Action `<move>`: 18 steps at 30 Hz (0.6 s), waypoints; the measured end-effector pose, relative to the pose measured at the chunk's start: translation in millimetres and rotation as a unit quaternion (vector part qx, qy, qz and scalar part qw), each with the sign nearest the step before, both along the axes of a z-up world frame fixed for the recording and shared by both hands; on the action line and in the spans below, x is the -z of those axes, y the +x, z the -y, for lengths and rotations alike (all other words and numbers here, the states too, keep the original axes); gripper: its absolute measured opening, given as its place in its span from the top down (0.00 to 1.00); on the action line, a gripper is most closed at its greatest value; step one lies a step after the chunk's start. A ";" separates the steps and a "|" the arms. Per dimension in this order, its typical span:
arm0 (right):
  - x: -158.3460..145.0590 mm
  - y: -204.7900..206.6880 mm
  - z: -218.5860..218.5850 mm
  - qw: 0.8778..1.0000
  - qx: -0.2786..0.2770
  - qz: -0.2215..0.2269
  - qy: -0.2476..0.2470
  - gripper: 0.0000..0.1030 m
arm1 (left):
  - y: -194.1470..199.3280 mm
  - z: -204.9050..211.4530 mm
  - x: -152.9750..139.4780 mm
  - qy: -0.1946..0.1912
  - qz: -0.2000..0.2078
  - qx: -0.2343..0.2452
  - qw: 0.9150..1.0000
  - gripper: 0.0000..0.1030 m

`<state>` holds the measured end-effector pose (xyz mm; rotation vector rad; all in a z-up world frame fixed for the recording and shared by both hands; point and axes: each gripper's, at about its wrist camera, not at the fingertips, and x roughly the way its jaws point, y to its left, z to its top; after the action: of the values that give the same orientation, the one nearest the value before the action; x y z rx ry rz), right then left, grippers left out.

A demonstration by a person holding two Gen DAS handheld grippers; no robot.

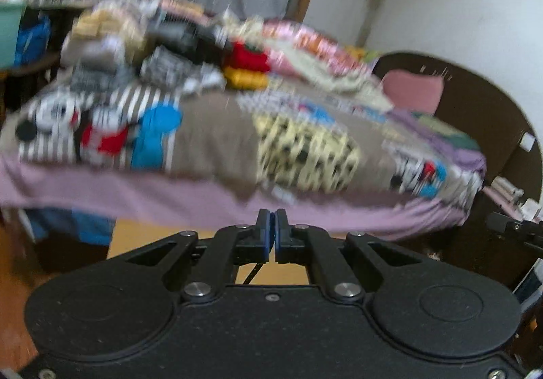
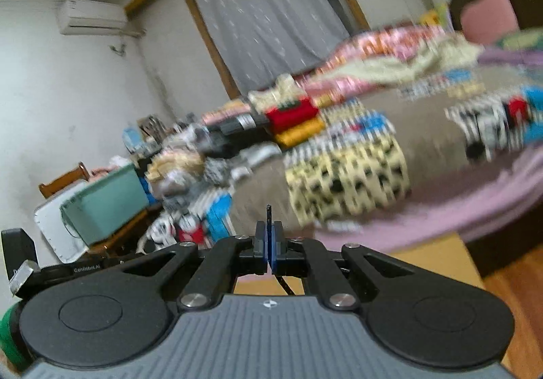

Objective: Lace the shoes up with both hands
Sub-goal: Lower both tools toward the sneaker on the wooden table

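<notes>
No shoe shows in either view, and both pictures are motion-blurred. In the left wrist view my left gripper [image 1: 271, 221] has its blue pads pressed together. A thin black shoelace [image 1: 254, 272] runs out from under them, down and to the left. In the right wrist view my right gripper [image 2: 269, 229] is shut on a black shoelace [image 2: 269, 213]. Its tip sticks up above the pads and the rest hangs out below the fingers. The right gripper's black body [image 1: 516, 229] shows at the right edge of the left view. The left gripper's body [image 2: 20, 253] shows at the left of the right view.
A bed [image 1: 203, 202] with a pink sheet, a patterned blanket and stacks of folded clothes [image 1: 244, 67] fills the space ahead. A tan surface [image 2: 434, 257] and wooden floor lie below the fingers. A teal bin [image 2: 105, 206] sits left, a dark headboard [image 1: 475, 100] right.
</notes>
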<state>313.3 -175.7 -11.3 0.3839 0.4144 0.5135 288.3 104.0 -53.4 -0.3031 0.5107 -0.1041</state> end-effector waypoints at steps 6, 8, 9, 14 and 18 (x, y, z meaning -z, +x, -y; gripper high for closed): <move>75.5 11.3 -9.5 0.998 -0.005 -0.059 -0.005 0.96 | 9.4 3.0 61.3 0.004 -0.055 -0.004 0.998 1.00; 92.2 13.8 -10.2 0.997 -0.007 -0.072 -0.005 0.96 | 13.5 2.9 75.8 0.010 -0.071 -0.005 0.997 0.72; 100.6 15.5 -11.3 0.997 -0.009 -0.078 -0.007 0.96 | 15.8 3.9 80.6 0.013 -0.077 -0.004 0.997 0.60; 119.8 26.3 -17.5 0.994 -0.020 -0.100 -0.026 0.96 | 24.5 22.8 88.0 0.044 -0.086 0.037 0.995 0.47; 123.4 30.7 -28.6 0.994 -0.039 -0.090 -0.055 0.96 | 28.3 36.1 99.5 0.044 -0.112 0.052 0.991 0.44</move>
<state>344.0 -147.0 -134.6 0.3085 0.6313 0.5317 316.5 67.9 -152.9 -0.2014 0.7518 -0.1497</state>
